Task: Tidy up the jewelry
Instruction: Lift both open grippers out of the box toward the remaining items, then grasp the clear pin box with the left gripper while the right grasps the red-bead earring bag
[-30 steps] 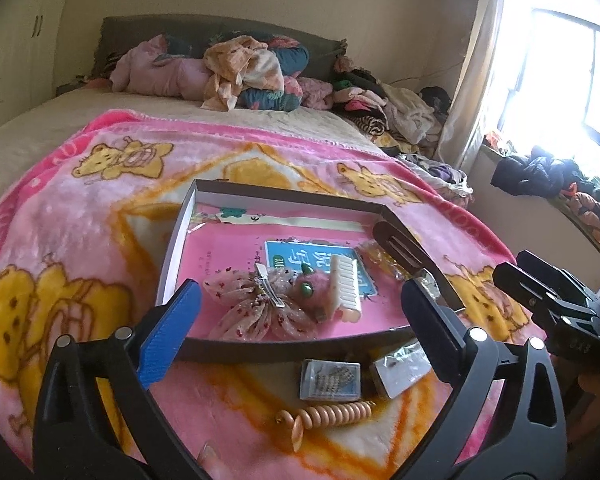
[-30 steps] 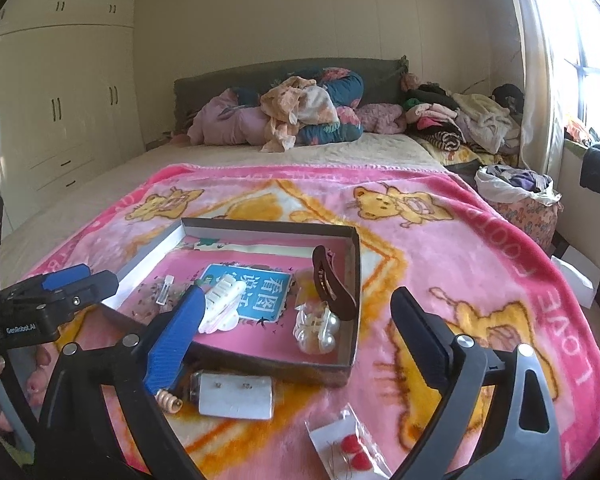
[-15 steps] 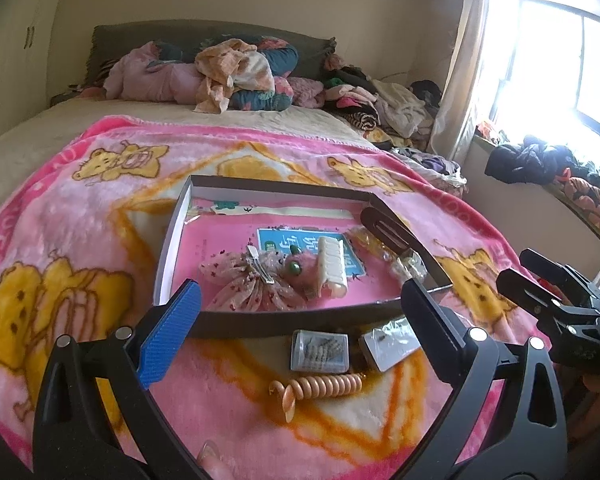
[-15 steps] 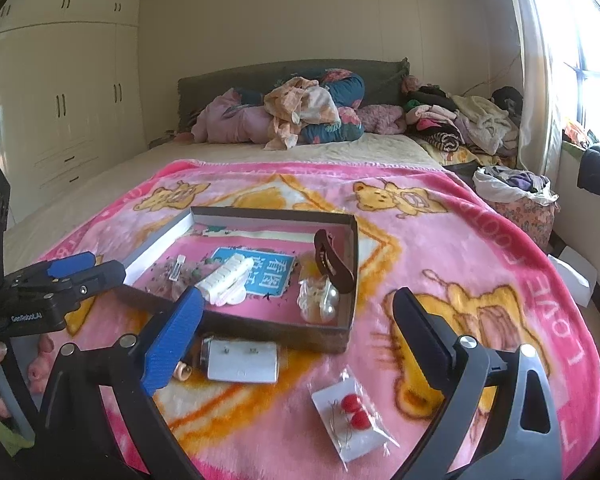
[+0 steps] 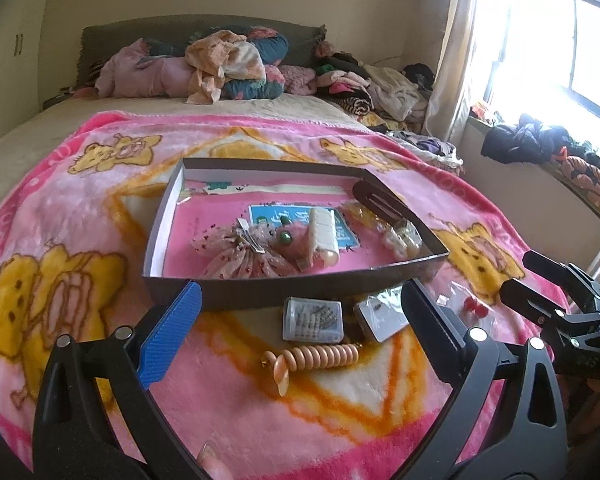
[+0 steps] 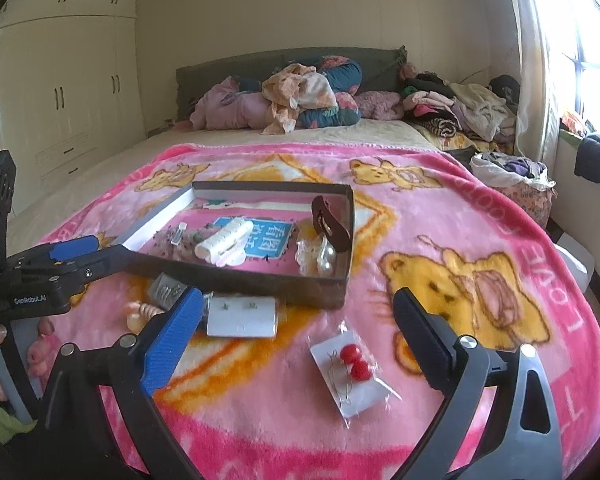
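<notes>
**Both grippers pull back from the tray, 4 pieces left outside**

While the tray (image 5: 284,292) sat close under both cameras a second ago, it now lies farther off, so both grippers have drawn back toward the near edge of the bed. The left gripper (image 5: 300,314) and the right gripper (image 6: 298,322) hover with jaws wide and nothing between them. Hair clips and a bow already lie in the tray. On the blanket (image 6: 480,216) just in front of it rest a coil hair tie (image 5: 312,358), a clear pin box (image 5: 313,320) and a white earring card (image 6: 242,316); a packet of red earrings (image 6: 352,368) lies nearer the right gripper. That retreat likely sets up the next pick, with the packet the easiest reach.
</notes>
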Motion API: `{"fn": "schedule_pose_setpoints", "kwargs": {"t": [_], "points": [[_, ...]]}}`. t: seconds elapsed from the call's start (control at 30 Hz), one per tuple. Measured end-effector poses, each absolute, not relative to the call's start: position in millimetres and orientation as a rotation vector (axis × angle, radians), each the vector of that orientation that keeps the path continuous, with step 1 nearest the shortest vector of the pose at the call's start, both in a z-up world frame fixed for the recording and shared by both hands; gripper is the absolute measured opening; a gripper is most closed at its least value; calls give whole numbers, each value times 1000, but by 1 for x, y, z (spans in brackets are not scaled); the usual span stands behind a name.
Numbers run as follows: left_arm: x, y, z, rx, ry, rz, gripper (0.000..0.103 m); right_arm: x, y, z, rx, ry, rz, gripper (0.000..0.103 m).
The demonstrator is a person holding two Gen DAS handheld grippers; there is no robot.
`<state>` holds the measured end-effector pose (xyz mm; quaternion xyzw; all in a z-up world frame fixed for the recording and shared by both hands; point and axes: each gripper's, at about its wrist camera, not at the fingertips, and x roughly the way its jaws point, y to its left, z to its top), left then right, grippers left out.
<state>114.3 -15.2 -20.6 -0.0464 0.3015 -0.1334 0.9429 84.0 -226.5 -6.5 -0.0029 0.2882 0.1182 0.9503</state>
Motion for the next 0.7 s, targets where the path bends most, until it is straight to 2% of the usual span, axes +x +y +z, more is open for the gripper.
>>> {"fn": "schedule_pose_setpoints", "kwargs": {"t": [0.7], "points": [[127, -36, -53, -10, 702, -283, 91, 84, -242, -45, -34, 677, 166, 93]]}}
